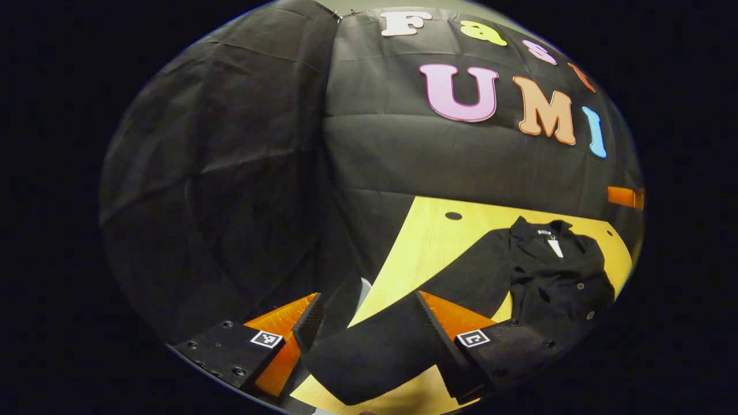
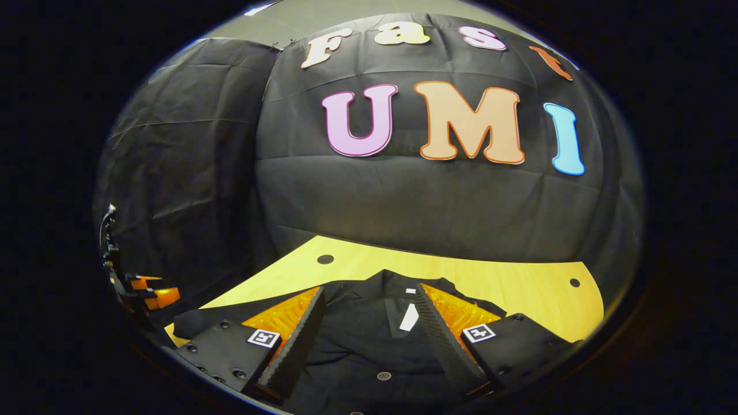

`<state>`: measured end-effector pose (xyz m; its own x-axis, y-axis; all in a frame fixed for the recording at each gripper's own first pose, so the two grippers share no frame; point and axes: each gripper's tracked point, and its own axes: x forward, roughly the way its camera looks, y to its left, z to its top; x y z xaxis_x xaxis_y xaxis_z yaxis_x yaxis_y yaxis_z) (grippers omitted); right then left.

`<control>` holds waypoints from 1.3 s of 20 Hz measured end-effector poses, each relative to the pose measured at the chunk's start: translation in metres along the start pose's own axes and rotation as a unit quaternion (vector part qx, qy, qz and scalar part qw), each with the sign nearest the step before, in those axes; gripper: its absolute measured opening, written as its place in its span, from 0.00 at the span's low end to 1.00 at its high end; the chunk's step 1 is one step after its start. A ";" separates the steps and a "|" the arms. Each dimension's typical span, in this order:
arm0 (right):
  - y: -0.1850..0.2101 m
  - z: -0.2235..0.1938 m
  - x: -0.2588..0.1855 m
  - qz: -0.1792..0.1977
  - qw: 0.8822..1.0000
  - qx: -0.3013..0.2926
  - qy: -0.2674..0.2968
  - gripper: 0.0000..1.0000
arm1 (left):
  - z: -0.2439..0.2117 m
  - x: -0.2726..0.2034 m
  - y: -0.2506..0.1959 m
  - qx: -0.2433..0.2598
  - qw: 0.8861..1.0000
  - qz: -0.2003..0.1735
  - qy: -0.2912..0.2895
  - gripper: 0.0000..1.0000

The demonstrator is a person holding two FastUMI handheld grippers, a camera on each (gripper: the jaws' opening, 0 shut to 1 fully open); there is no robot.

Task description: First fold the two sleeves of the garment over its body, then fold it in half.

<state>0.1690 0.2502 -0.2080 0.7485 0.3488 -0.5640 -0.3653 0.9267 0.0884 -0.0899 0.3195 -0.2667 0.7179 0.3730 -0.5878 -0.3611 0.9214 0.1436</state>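
A black shirt (image 1: pixel 548 276) lies spread on a pale wooden table (image 1: pixel 426 242) backed by a black cloth wall (image 2: pixel 403 196). The left gripper (image 1: pixel 369 323) hangs wide open over one sleeve (image 1: pixel 375 351). The right gripper (image 2: pixel 369 323), jaws also apart, hovers above the collar (image 2: pixel 398 288).

No legible text; garment (image 2: pixel 369 346) neck label unreadable

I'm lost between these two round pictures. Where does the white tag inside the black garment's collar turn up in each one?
Left gripper view: the white tag sits far right, at the collar of the black garment.
Right gripper view: the tag hangs low in the centre, between that gripper's open fingers.
Shared landmark: the dark round hole in the wooden table, beyond the garment.
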 end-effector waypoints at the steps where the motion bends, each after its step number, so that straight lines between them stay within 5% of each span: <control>1: -0.003 -0.002 -0.002 -0.003 1.000 0.000 0.004 0.99 | -0.016 0.004 0.000 -0.003 1.000 0.003 0.014 0.94; 8: -0.010 -0.004 -0.012 -0.013 1.000 -0.012 0.008 0.99 | -0.088 0.014 0.006 -0.024 0.994 0.023 0.100 0.94; 17: -0.002 -0.005 -0.016 -0.008 1.000 -0.022 0.011 0.99 | -0.106 0.017 -0.003 -0.029 0.994 0.020 0.101 0.95; 18: -0.002 -0.005 -0.017 -0.008 1.000 -0.022 0.010 0.99 | -0.107 0.014 -0.006 -0.028 0.995 0.016 0.097 0.91; 21: -0.004 -0.004 -0.020 -0.010 1.000 -0.024 0.010 0.99 | -0.107 0.015 -0.019 -0.022 0.995 0.011 0.092 0.19; 23: -0.005 -0.006 -0.022 -0.011 1.000 -0.025 0.014 0.99 | -0.109 0.014 -0.019 -0.017 0.994 0.026 0.109 0.00; 26: -0.010 -0.004 -0.030 -0.011 0.999 -0.032 0.012 0.99 | -0.098 0.008 -0.032 -0.058 0.990 0.027 0.126 0.00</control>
<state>0.1478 0.2298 -0.1949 0.7436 0.3236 -0.5850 -0.3836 0.9232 0.0231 -0.1307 0.2828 -0.3540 0.5297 0.3678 -0.7643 -0.4710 0.8770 0.0955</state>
